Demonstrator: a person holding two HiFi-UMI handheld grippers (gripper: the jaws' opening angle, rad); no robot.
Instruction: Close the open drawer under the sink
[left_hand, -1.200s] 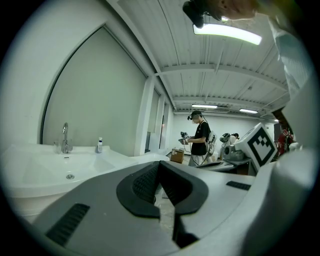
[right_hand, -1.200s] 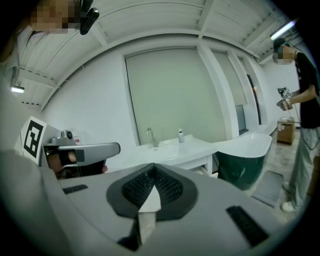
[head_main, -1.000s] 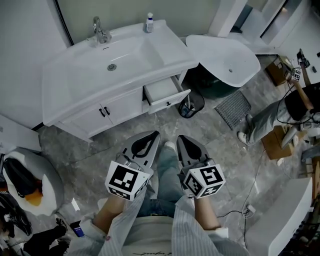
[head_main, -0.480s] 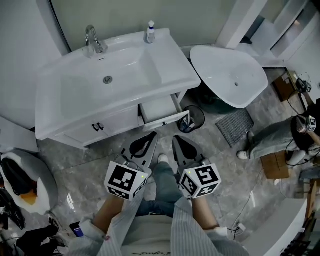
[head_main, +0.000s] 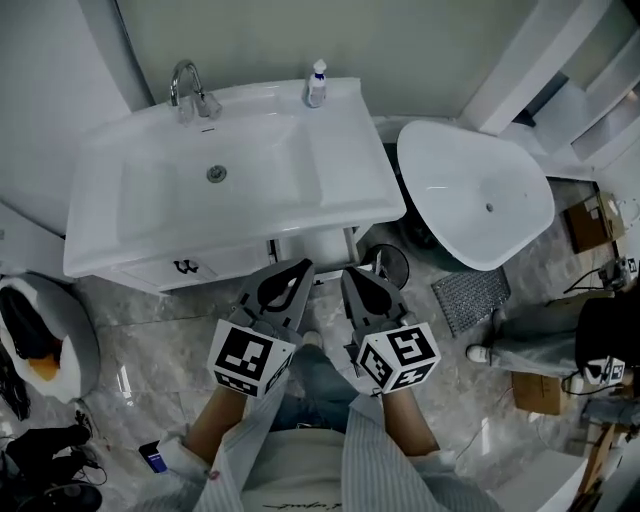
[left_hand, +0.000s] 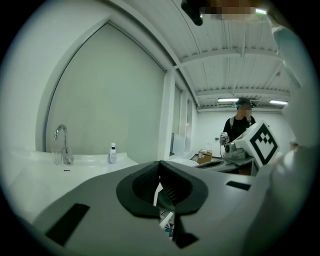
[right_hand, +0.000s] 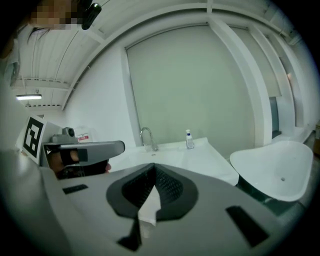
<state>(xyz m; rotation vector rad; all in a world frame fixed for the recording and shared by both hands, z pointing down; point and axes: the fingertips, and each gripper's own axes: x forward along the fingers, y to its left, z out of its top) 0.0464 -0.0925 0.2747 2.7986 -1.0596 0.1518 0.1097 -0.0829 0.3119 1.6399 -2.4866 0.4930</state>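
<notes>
The white vanity (head_main: 150, 270) carries a sink (head_main: 215, 180), a faucet (head_main: 190, 95) and a small bottle (head_main: 317, 85). Under the counter's right half, the open drawer (head_main: 315, 245) sticks out from the cabinet front. Its inside is mostly hidden by the counter rim. My left gripper (head_main: 303, 266) and right gripper (head_main: 351, 272) are side by side, just short of the drawer. Both are shut and hold nothing. In the left gripper view the left gripper (left_hand: 159, 165) points over the counter. In the right gripper view the right gripper (right_hand: 152, 166) points toward the faucet (right_hand: 146, 137).
A white oval basin (head_main: 475, 190) stands to the right of the vanity. A wire bin (head_main: 388, 262) sits beside the drawer, and a metal grate (head_main: 470, 298) lies on the floor. A person (head_main: 545, 335) sits at the right. A grey seat (head_main: 50, 340) stands at the left.
The view has moved closer to the vanity, so the drawer now lies just ahead of the gripper tips. Both grippers have stayed shut and side by side.
</notes>
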